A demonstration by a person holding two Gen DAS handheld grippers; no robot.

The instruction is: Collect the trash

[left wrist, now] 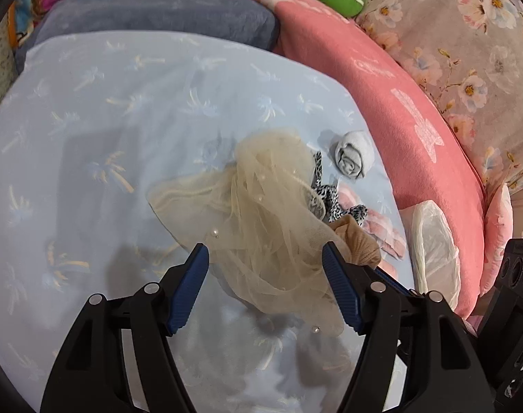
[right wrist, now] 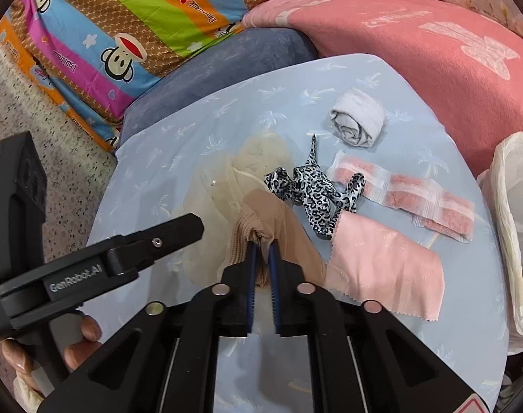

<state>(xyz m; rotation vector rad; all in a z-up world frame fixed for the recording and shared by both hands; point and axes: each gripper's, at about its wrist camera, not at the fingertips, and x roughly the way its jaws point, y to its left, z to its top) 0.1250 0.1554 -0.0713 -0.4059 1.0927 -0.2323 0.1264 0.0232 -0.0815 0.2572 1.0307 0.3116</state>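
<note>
A cream tulle net with pearls (left wrist: 261, 206) lies on the light blue sheet (left wrist: 89, 120). My left gripper (left wrist: 265, 258) is open just above it, with a finger on each side of the net. My right gripper (right wrist: 264, 241) is shut on a tan stocking (right wrist: 278, 220) that lies beside the net (right wrist: 220, 186). The stocking also shows in the left wrist view (left wrist: 358, 237). A leopard-print ribbon (right wrist: 313, 189), a pink cloth (right wrist: 382, 261), a strip of pink sachets (right wrist: 416, 196) and a rolled grey sock (right wrist: 358, 122) lie to the right.
A white plastic bag (right wrist: 516, 223) sits at the right edge of the sheet, also in the left wrist view (left wrist: 433, 244). A pink blanket (right wrist: 433, 55), a grey-blue cushion (right wrist: 220, 69) and a colourful quilt (right wrist: 124, 34) border the sheet. Speckled floor (right wrist: 38, 130) lies left.
</note>
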